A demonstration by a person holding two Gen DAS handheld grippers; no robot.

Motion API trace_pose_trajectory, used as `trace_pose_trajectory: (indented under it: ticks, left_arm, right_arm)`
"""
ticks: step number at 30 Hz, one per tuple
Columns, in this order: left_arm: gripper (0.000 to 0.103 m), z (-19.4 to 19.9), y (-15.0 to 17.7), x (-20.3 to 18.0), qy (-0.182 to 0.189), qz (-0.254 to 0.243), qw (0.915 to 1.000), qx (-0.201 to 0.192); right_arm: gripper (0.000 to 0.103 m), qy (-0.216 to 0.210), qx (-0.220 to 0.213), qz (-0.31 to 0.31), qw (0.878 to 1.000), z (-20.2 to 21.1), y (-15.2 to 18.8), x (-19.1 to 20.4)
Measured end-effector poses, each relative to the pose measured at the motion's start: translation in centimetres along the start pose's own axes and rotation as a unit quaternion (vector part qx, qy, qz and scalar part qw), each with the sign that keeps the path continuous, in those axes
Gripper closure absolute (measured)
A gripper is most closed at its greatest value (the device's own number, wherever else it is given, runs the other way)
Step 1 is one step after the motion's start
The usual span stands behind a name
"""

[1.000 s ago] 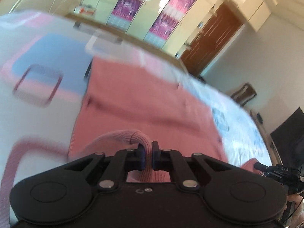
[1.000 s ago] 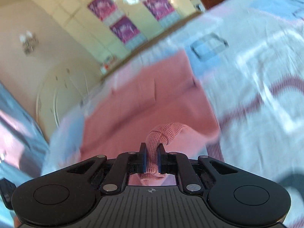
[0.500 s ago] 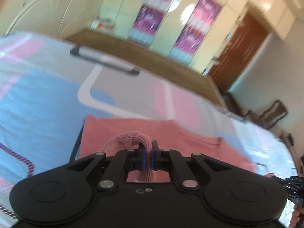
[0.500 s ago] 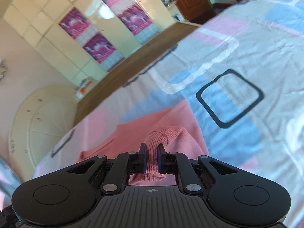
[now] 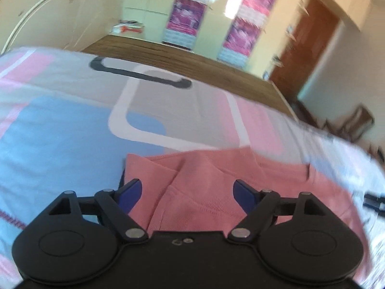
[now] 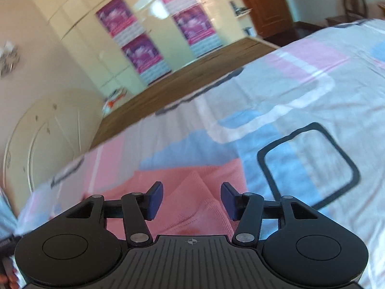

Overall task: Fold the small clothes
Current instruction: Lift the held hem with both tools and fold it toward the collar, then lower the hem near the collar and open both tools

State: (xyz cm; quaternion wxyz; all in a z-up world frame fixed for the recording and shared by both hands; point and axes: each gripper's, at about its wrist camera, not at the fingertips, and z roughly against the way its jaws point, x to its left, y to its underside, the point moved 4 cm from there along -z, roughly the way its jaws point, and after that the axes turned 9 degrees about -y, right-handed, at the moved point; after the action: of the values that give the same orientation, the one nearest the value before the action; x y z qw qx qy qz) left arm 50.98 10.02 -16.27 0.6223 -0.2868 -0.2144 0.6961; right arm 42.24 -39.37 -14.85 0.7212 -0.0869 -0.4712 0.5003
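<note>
A pink knitted garment [image 5: 204,183] lies folded on the patterned bedsheet [image 5: 72,132], with a folded layer on top. My left gripper [image 5: 187,192] is open just above its near left part, holding nothing. In the right wrist view the same garment [image 6: 192,192] lies under my right gripper [image 6: 192,198], which is open and empty, its jaws spread over a raised fold near the garment's right edge.
The bedsheet [image 6: 300,96] has blue, pink and grey blocks with dark outlines. A wooden footboard [image 5: 192,65] ends the bed. Beyond stand wardrobes [image 5: 216,16], a brown door [image 5: 310,48] and a chair [image 5: 356,122] at right.
Both grippers were shut on pink cloth and carried it forward over the garment. Now both have opened and let it go, and the cloth lies folded flat.
</note>
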Motion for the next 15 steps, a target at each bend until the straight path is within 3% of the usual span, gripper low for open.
trace_pose_trajectory:
  ticks: [5,7,9,10,12,15]
  left_arm:
    - [0.026,-3.3,0.2,-1.2,-0.019,-0.017,0.9995,0.016]
    - [0.034,-4.2,0.3,-1.5,-0.022,-0.028,0.9991,0.023]
    - [0.051,-5.1,0.2,-1.9,-0.011,-0.041,0.9987,0.029]
    - [0.054,-5.3,0.3,-2.2,-0.009,-0.052,0.9980,0.033]
    - [0.065,-5.6,0.4,-2.6,-0.007,-0.076,0.9966,0.030]
    - [0.080,-5.7,0.4,-2.6,0.008,-0.085,0.9958,0.031]
  right_arm:
    - [0.050,0.011,0.030,0.052,0.998,-3.1,1.2,1.0]
    - [0.050,0.018,0.038,0.076,0.996,-3.9,1.5,1.1]
    - [0.052,0.020,0.049,0.092,0.994,-4.7,1.6,0.9]
    - [0.057,0.019,0.056,0.104,0.993,-4.9,1.8,1.0]
    - [0.085,0.013,0.074,0.121,0.990,-5.4,2.1,1.2]
    - [0.087,0.018,0.097,0.151,0.984,-6.2,2.3,1.3]
